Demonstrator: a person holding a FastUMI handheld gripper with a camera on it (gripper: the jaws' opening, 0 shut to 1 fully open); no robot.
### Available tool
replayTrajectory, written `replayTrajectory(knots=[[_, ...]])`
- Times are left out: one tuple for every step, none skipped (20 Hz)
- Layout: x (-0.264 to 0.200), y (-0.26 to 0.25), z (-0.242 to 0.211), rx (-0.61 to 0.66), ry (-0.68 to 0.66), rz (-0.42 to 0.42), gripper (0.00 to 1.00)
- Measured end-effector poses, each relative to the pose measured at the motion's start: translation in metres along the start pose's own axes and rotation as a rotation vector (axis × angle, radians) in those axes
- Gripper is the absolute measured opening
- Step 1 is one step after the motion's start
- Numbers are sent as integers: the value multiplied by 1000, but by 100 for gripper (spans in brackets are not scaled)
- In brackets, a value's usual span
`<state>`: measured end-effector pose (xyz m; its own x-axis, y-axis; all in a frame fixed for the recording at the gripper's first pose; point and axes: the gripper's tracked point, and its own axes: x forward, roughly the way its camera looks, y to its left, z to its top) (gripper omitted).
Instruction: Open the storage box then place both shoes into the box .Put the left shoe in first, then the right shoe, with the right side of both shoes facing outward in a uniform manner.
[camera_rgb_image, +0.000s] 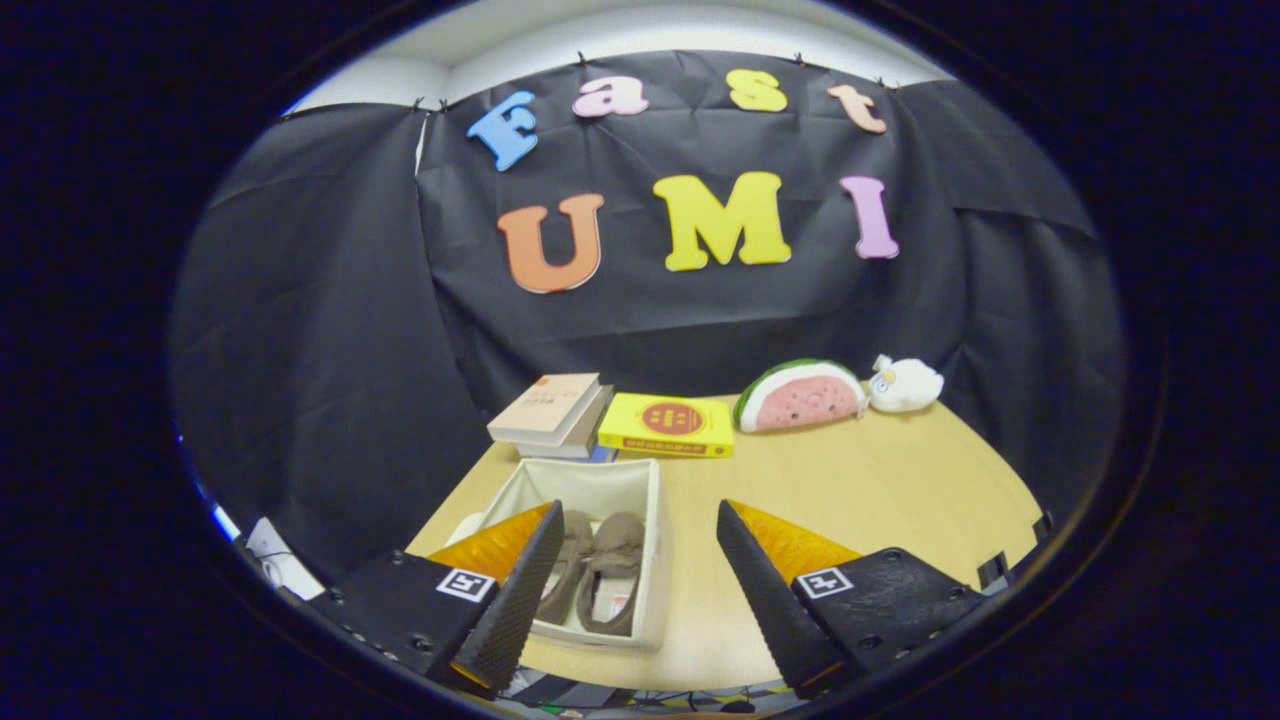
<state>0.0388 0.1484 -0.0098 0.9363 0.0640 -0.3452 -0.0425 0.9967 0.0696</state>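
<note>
A white open storage box (640, 500) stands on the wooden table (860, 480), just ahead of my left finger. Inside it lie two grey-brown shoes side by side: one shoe (570, 570) partly hidden behind the left finger, the other shoe (615, 575) to its right. My gripper (640, 525) hovers above the near part of the table, open wide, with nothing between its fingers. The box's right wall falls in the gap between the fingers.
Beyond the box lie a stack of books (553, 412) and a yellow book (668, 424). A watermelon-slice plush (800, 396) and a small white plush (905, 385) sit at the back right. Bare tabletop spreads to the right of the box.
</note>
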Motion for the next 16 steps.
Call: replayTrajectory(knots=[[-9, -7, 8, -15, -54, -16, 95], [-17, -12, 15, -35, -104, -14, 96], [-25, -16, 18, -62, -144, -10, 96], [-35, -23, 21, -88, -180, -16, 96], [-45, -34, 24, -102, -211, -30, 96], [-53, -42, 26, -109, -232, -44, 96], [-61, -53, 25, -106, -253, -63, 96], [-68, -63, 24, -91, -265, -74, 96], [-74, -73, 22, -70, -273, -83, 96], [-73, -84, 23, -42, -282, -88, 96], [-74, -94, 23, -16, -295, -89, 96], [-78, -104, 24, 11, -306, -96, 96], [-82, -117, 23, 27, -312, -110, 96], [-87, -126, 21, 26, -312, -116, 96], [-92, -132, 19, 8, -311, -116, 96], [-98, -138, 18, -19, -323, -117, 96]])
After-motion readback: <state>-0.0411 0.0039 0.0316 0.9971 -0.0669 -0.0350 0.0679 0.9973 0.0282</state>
